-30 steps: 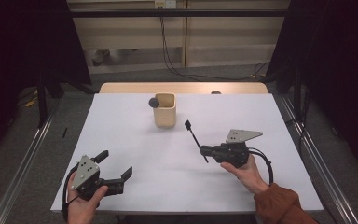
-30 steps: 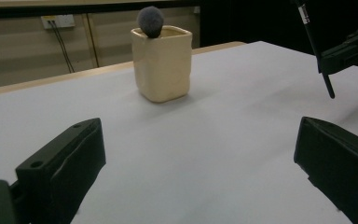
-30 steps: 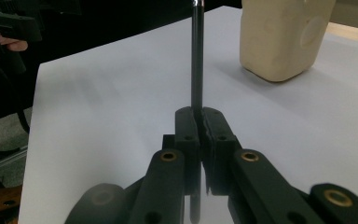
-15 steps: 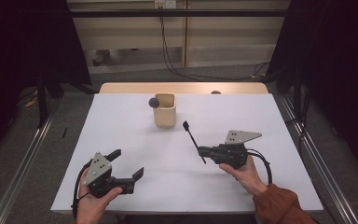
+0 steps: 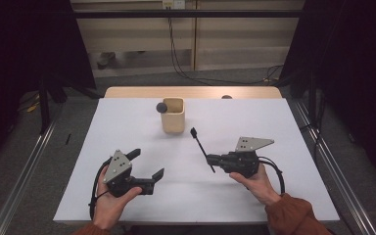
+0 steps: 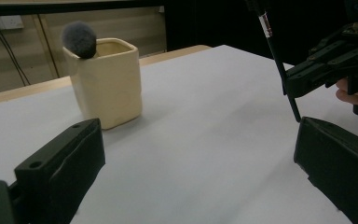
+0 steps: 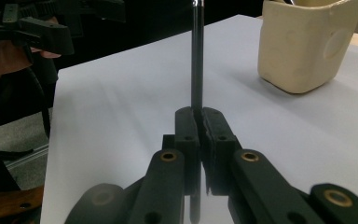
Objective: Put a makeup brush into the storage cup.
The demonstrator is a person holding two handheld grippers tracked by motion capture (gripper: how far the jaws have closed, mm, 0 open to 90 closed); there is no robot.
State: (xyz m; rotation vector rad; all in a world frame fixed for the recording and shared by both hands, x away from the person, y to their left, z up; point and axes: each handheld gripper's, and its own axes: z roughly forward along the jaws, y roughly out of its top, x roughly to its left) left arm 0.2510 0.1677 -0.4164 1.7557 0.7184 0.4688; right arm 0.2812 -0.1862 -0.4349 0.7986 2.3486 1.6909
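Movement is all on the left: the open, empty left hand-held gripper (image 5: 149,164) has slid rightward across the desk (image 5: 274,122). Right hand-held gripper (image 5: 210,159) stays clamped on the thin black brush (image 5: 201,148), near the cream cup (image 5: 172,115), so insertion looks pending.

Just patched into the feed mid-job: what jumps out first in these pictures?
The right gripper, at the right of the white table, is shut on a thin black brush whose tip angles up toward the cream cup. That cup stands near the table's far edge with a grey fluffy brush head poking over its left rim. The left gripper hangs open and empty at the near left.
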